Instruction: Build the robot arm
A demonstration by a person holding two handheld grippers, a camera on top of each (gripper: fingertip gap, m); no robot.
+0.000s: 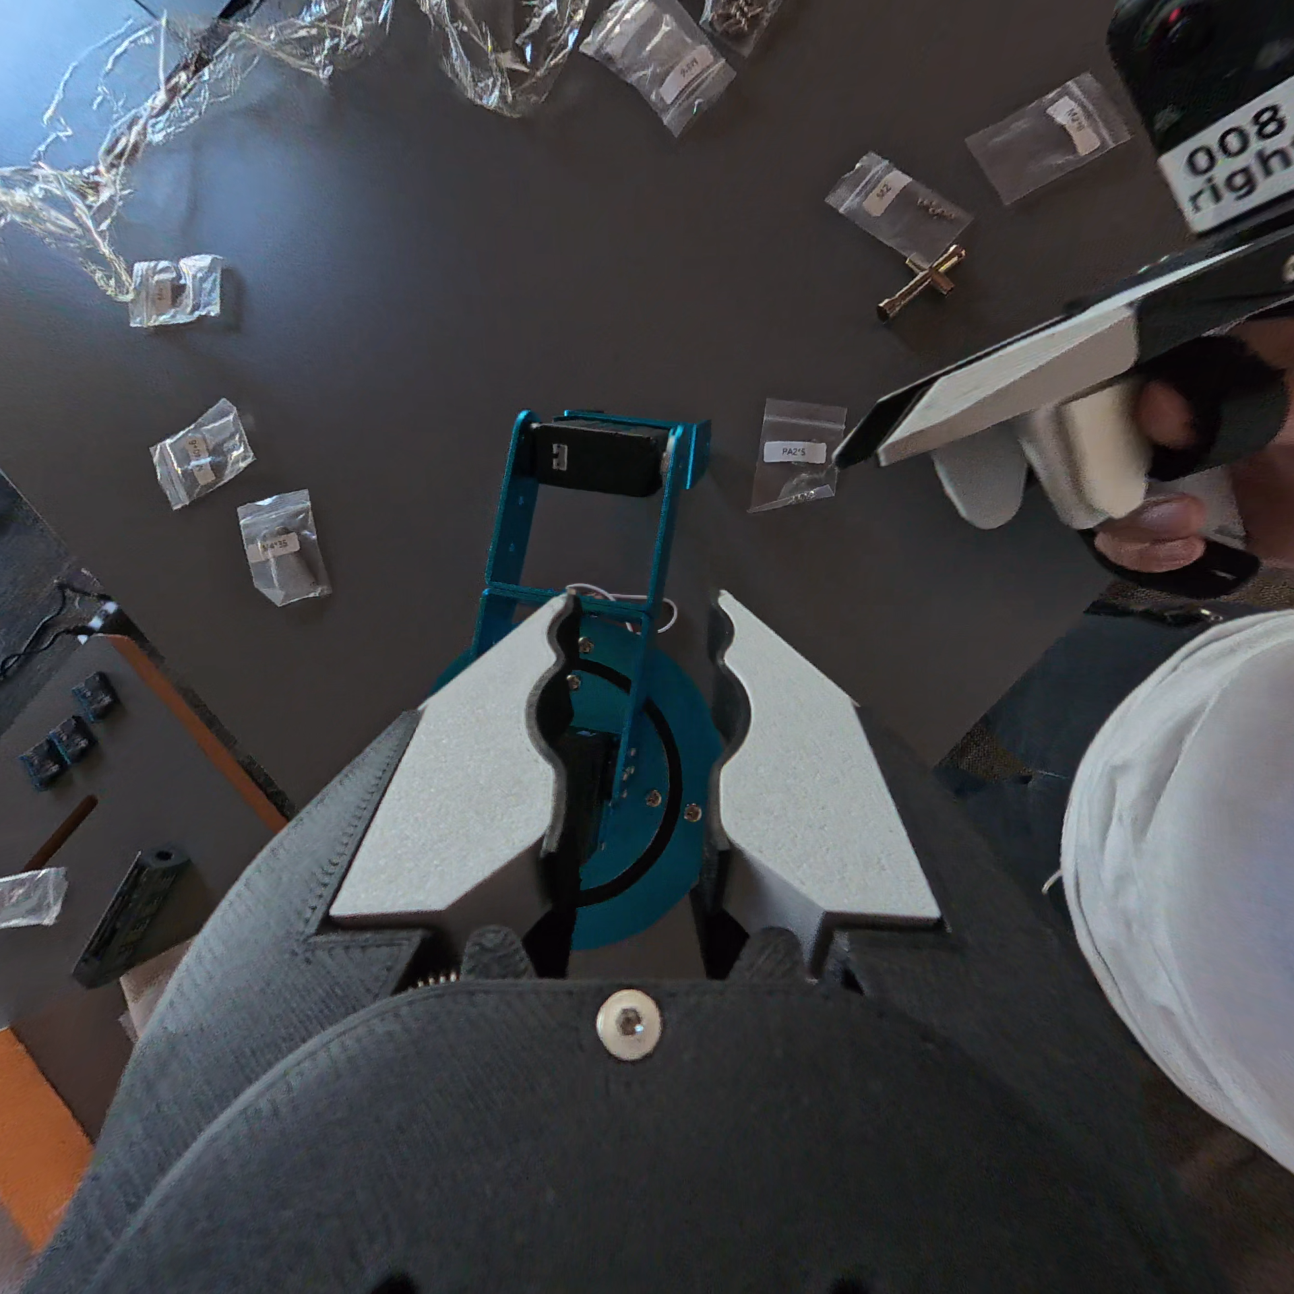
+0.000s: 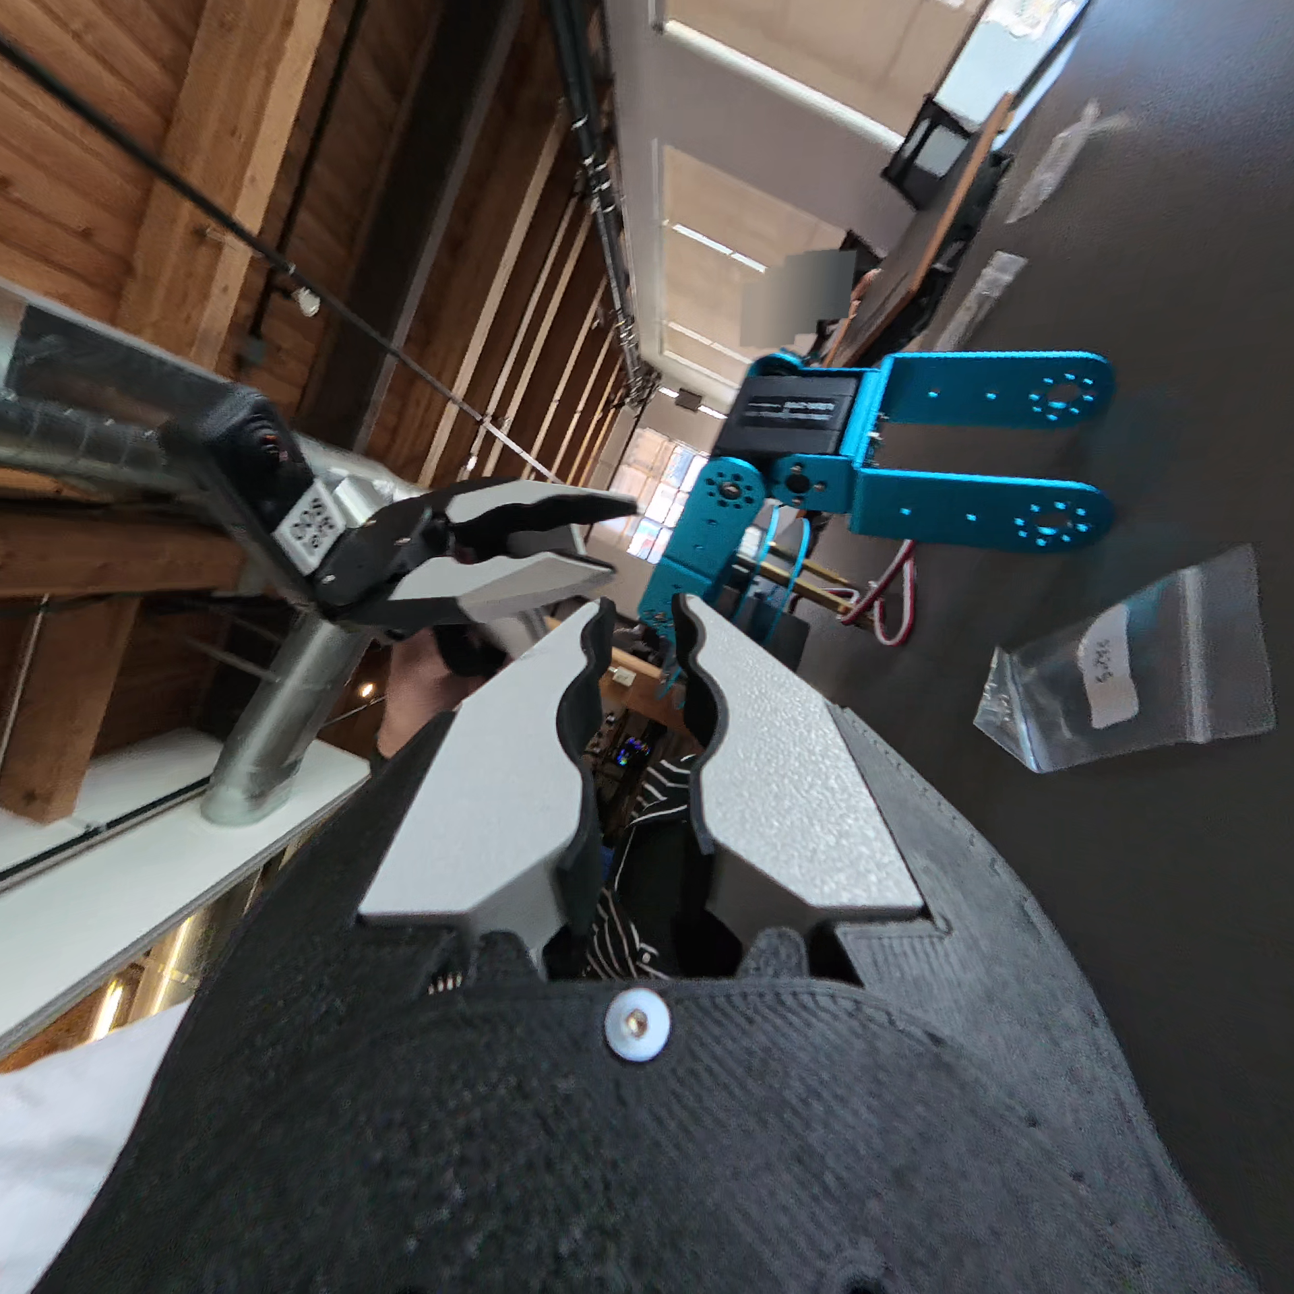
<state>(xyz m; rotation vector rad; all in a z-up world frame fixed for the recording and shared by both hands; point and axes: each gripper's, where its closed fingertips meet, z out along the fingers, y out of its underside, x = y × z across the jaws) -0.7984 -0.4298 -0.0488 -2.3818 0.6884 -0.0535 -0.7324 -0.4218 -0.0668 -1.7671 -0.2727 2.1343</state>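
Note:
A blue metal bracket assembly (image 1: 595, 532) with a black servo (image 1: 595, 458) and a round blue base (image 1: 665, 791) stands on the dark table (image 1: 434, 336). My left gripper (image 1: 644, 609) is open, and its white fingers straddle the assembly from above without gripping it. In the right wrist view the assembly (image 2: 980, 399) stands ahead of the left gripper (image 2: 622, 538), whose tips are close to it but apart. My right gripper (image 2: 641, 613) is slightly open and empty. In the left wrist view its tip (image 1: 851, 458) is at the edge of a small clear labelled bag (image 1: 795, 455), which also shows in the right wrist view (image 2: 1134, 665).
Several small clear labelled bags (image 1: 900, 203) lie scattered over the table. A brass cross-shaped wrench (image 1: 924, 283) lies at the right. Crumpled clear wrap (image 1: 105, 161) lies at the far left. A black part (image 1: 133, 917) and small modules (image 1: 70, 735) sit lower left. A person's white shirt (image 1: 1190, 875) is at the right. Spacing between my two grippers at the tips: around 8 cm.

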